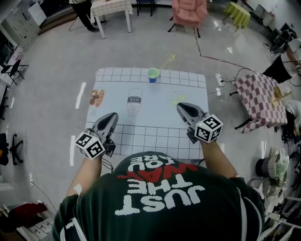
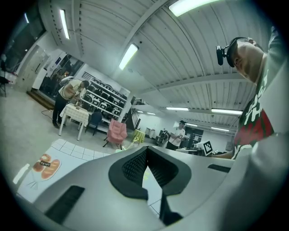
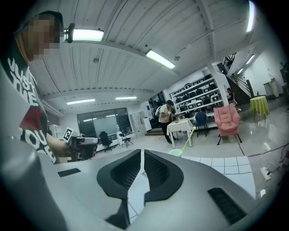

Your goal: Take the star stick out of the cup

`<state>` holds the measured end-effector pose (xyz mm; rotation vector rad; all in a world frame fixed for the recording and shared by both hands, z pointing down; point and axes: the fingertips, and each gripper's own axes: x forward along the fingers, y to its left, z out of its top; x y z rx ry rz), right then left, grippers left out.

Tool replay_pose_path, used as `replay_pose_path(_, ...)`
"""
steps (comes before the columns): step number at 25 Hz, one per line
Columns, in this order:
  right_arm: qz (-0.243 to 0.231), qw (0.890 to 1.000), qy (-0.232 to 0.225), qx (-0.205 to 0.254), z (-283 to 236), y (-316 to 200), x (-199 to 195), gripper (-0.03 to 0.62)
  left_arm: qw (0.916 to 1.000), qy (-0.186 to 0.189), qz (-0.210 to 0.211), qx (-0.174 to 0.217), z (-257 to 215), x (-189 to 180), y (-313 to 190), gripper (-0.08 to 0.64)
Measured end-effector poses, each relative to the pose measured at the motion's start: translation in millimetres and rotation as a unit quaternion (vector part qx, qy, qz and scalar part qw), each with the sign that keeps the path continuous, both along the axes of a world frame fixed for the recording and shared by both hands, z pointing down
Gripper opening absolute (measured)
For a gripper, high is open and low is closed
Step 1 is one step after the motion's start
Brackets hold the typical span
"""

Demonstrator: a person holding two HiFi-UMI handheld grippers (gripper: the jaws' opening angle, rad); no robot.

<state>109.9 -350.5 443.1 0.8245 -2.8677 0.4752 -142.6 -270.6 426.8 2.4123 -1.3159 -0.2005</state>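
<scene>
Grey floor point(image 1: 56, 56) w/ a white gridded mat point(image 1: 155, 110) spread on it; printed pics on the mat incl. a bottle and bread. A person in a dark green T-shirt point(image 1: 160, 202) stands at the mat's near edge, both arms out over it. Round the room, all well apart from the mat: pink armchair point(image 1: 189, 10), white table point(image 1: 111, 7), checked table point(image 1: 256, 92) off to the R.

L gripper point(image 1: 114, 116) hangs over the mat's near-L part, pointing twd the far edge. In its own view the fingers point(image 2: 133, 164) are pressed together at the tips, nothing btwn them. R gripper point(image 1: 180, 107) hangs over the near-R part, also pointing away. Its fingers point(image 3: 124, 173) are together bar a hairline slit, nothing btwn them. Both are well short of the cup point(image 1: 153, 74).

That cup, green w/ a blue base, stands upright at the mat's far edge, approx ctr. In it sits the star stick point(image 1: 165, 63), thin and yellow-green, leaning up and to the R, its top showing past the mat's far edge.
</scene>
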Motion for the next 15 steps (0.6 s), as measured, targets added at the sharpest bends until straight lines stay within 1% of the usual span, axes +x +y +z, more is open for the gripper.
replay_pose_path(3,-0.001,1.0,0.007,-0.007,13,-57,11,0.035,0.9995,-0.03,0.006,-0.005,9,15,-52,0.011)
replay_pose_path(6,0.005,1.0,0.007,-0.019,32,-103,6,0.035,0.9983,-0.054,0.02,-0.007,22,20,-92,0.011)
replay_pose_path(10,0.02,0.999,0.008,-0.034,58,-153,-12,0.037,0.9981,-0.052,0.03,-0.011,49,17,-142,0.011)
replay_pose_path(13,0.032,0.998,0.014,-0.045,77,-184,-29,0.042,0.9981,-0.035,0.048,-0.019,77,17,-175,0.011)
replay_pose_path(14,0.035,0.998,0.017,-0.05,84,-194,-35,0.066,0.9979,-0.029,0.053,-0.022,87,16,-184,0.011)
replay_pose_path(15,0.039,0.998,0.019,-0.054,91,-204,-41,0.112,0.9977,-0.026,0.057,-0.025,97,14,-194,0.011)
